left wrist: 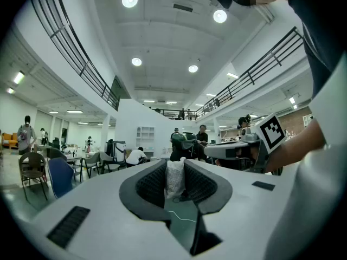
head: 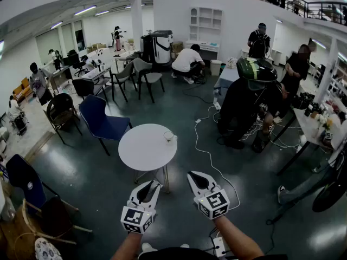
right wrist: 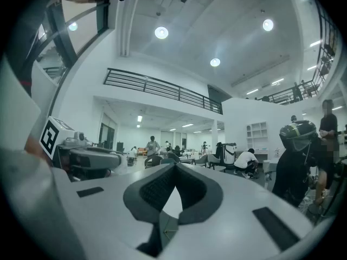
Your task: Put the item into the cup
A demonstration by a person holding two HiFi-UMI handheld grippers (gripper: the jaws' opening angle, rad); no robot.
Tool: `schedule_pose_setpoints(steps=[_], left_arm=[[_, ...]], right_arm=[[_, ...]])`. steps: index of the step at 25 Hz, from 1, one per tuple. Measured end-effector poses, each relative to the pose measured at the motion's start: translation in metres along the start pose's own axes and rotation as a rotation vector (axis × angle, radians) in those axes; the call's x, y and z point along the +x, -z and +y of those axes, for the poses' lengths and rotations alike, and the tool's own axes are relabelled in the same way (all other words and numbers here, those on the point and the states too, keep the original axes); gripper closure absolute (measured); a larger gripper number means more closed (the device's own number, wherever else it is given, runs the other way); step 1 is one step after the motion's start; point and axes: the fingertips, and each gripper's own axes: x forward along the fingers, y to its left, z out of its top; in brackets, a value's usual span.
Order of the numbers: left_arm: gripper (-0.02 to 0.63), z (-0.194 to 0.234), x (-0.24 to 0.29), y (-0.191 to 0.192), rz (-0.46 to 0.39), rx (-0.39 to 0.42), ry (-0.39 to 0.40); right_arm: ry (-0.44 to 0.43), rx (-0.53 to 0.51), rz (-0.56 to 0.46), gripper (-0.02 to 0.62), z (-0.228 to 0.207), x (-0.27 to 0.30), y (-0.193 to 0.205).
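The left hand-held gripper (head: 152, 186) points level, and its own view shows the two jaws clamped on a white crumpled item (left wrist: 174, 181); the item stands upright between the ribbed dark pads and touches both. What kind of thing it is cannot be told beyond a crinkled, pale packet or bag. The right hand-held gripper (head: 193, 175) is just beside it at the right, also level; its jaws (right wrist: 174, 167) meet at the tips with nothing between them. Each carries a marker cube (head: 135, 219) printed with black-and-white square code patterns; these are the only markings that show, and no words can be read.

Ahead of both grippers, apart from their tips, stands a round white surface (head: 142, 151); the cup (head: 169, 136), small and pale, sits on its far right part, beyond the right hand-held gripper's tips and well apart from the held item. A white cable (head: 206, 155) snakes over the dark floor to the right of the surface; a blue chair (head: 100, 121) stands beyond the left hand-held gripper, to the surface's left. Farther off to the right a person in a dark helmet (head: 255, 71) bends low; more chairs, desks and people fill the hall behind.
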Motion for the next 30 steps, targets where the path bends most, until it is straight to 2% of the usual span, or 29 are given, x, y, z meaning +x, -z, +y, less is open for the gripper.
schedule_pose_setpoints(steps=[7, 20, 30], left_arm=[[0.508, -0.011, 0.003, 0.010, 0.010, -0.033, -0.010], [0.508, -0.025, 0.007, 0.010, 0.007, -0.046, -0.011], [0.508, -0.013, 0.020, 0.012, 0.008, -0.051, -0.022]], right_arm=[[0.013, -0.001, 0.009, 0.578, -0.013, -0.011, 0.010], [0.012, 0.013, -0.006, 0.578, -0.029, -0.019, 0.010], [0.001, 0.030, -0.014, 0.578, -0.040, -0.003, 0.012]])
